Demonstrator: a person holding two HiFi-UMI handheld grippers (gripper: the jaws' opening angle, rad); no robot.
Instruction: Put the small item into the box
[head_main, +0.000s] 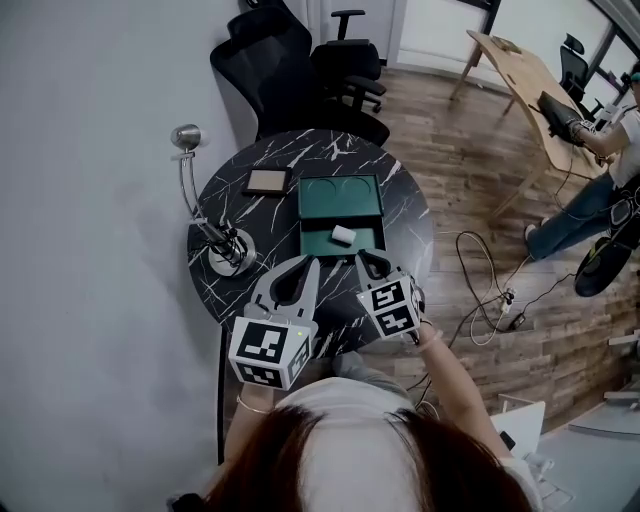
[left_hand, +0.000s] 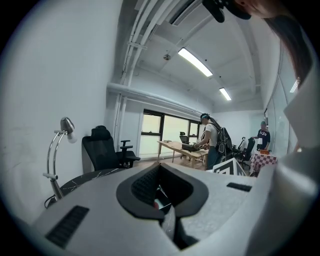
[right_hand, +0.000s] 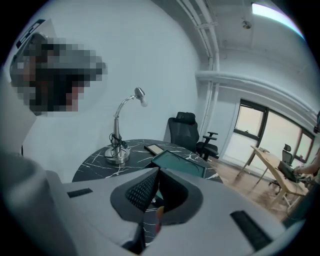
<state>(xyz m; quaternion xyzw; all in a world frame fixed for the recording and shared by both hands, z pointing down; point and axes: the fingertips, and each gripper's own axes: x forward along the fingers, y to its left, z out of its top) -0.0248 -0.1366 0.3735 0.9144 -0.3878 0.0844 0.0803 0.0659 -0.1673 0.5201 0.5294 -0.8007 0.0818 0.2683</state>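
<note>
1. The small item lies inside the green box, just ahead of my right gripper and not touching it. I judge the placing done.
2. The box sits open on the table, so the piece rests flat on its floor.
3. My right gripper is fully closed, pads together, holding nothing and hovering clear of the box's near edge.
4. My left gripper, beside it, is likewise closed and empty.

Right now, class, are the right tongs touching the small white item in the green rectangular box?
Apart. Head view: the small white item lies in the green rectangular box, green floor showing between it and the right tongs.
</note>
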